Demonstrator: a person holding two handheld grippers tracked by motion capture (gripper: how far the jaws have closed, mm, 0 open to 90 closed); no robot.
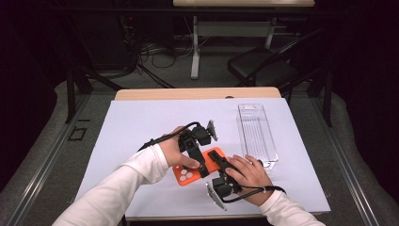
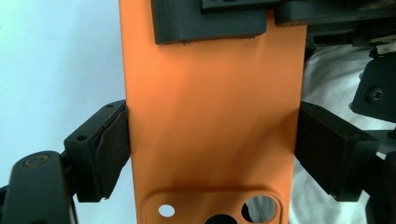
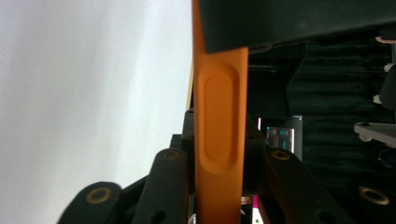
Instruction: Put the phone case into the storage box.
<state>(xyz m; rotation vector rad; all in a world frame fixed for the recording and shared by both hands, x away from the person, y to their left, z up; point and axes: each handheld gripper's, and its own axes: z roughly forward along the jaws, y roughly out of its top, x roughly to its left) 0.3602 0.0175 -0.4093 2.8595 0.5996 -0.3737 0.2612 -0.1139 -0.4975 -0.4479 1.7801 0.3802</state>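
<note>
White table sheet (image 1: pixel 141 122) | L tool (image 1: pixel 203 170) clamps orange phone case (image 1: pixel 188 176) across width | R tool (image 1: pixel 214 157) pinches case edge | hands crossed

In the left gripper view I see the left gripper (image 2: pixel 212 149) with its two black jaws pressed against the long edges of an orange phone case (image 2: pixel 212 116), one on each side. Camera cutouts (image 2: pixel 219 212) show at the case's near end. At the far end, the right gripper (image 2: pixel 219 21) clamps the case. White table surface (image 2: pixel 56 65) lies beneath.
</note>
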